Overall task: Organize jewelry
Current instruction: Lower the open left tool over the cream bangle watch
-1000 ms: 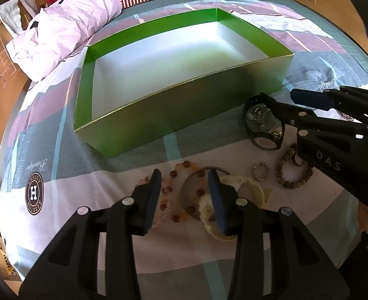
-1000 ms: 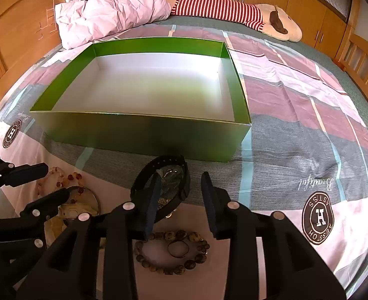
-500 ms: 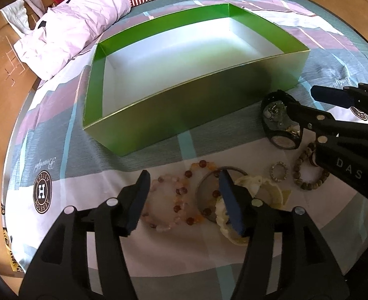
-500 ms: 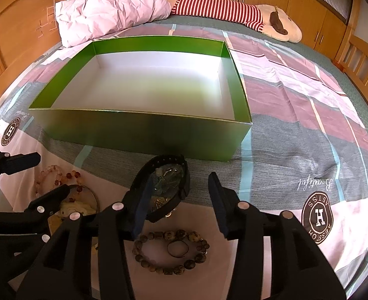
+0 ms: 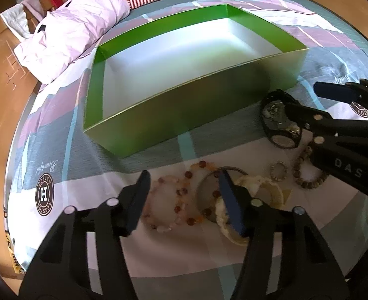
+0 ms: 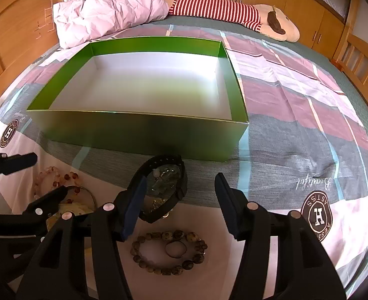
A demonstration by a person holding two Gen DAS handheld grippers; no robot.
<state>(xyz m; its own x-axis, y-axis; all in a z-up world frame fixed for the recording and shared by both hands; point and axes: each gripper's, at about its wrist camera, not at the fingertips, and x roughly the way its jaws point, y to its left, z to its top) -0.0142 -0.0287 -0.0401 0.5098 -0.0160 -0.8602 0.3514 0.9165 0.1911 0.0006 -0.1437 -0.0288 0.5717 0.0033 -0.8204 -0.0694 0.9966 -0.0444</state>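
Lying on a patchwork bedspread (image 5: 66, 115), a cluster of jewelry sits in the lower half of both wrist views, just in front of a shallow green box (image 5: 184, 115) with a pale inside. In the left wrist view, at lower left, the left gripper (image 5: 184, 197) hovers with its jaws apart and closing slightly, nothing pressed between them; a pink and amber bead bracelet (image 5: 174, 200) lies on the cloth in the gap. Just right of it rest a thin metal bangle (image 5: 208, 192) and a cream bangle (image 5: 258, 195), then a small sparkly ring (image 5: 278, 171) and a brown bead bracelet (image 5: 306, 177). At centre right, a black watch (image 5: 281, 122) lies close to the box wall. In the right wrist view, the right gripper (image 6: 181, 205) hangs at lower centre, its jaws apart and opening, the watch partly between them but untouched. A pale pillow (image 6: 109, 7) lies in the upper left.
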